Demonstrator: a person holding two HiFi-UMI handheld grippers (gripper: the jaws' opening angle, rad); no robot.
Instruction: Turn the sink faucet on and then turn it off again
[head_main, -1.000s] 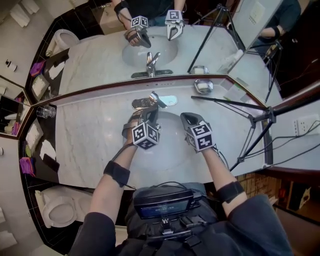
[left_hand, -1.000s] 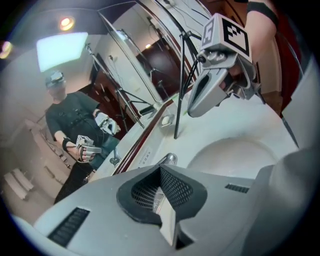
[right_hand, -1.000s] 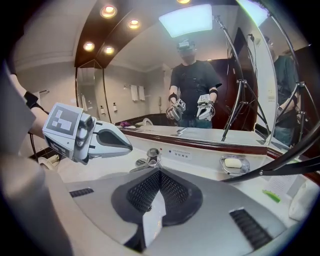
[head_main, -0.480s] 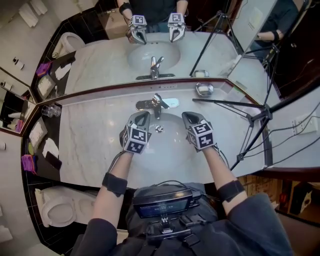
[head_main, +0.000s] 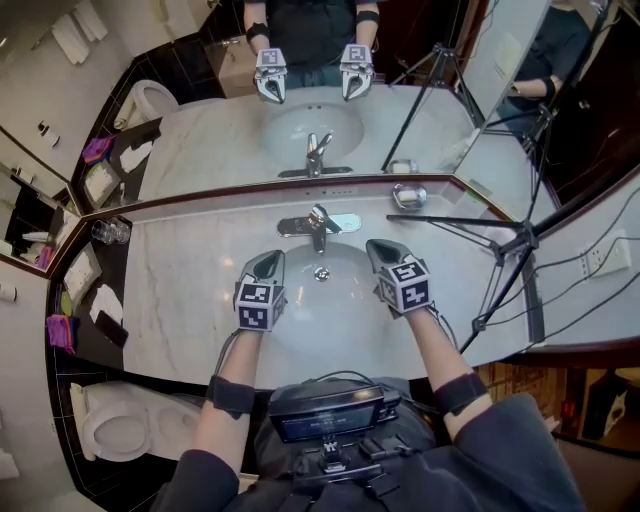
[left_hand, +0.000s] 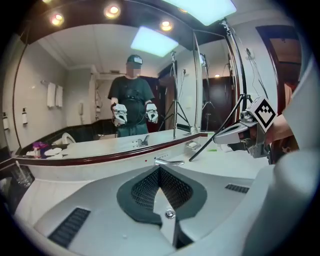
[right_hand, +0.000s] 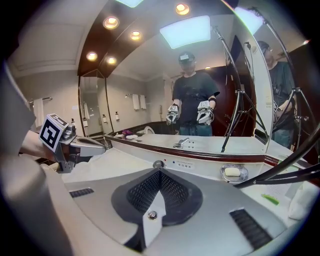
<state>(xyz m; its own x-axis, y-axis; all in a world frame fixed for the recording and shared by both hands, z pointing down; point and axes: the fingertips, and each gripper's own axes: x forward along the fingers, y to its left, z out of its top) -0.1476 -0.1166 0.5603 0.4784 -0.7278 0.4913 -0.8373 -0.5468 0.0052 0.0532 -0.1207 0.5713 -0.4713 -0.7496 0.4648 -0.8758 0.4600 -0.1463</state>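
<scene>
With the left gripper (head_main: 267, 263) and right gripper (head_main: 381, 249) pressed together and empty, closed tips may slip off the faucet (head_main: 318, 221).

Head camera looks down; gripper cameras face mirror (left_hand: 80, 70)

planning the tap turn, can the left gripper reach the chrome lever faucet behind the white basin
Probably yes: the left gripper, shut and empty, hovers over the white basin's left side, and nothing stands between it and the chrome lever faucet.

Right hand-held gripper (right_hand: 160, 174) sits closed — soap dish (right_hand: 233, 172) lies beyond.
</scene>
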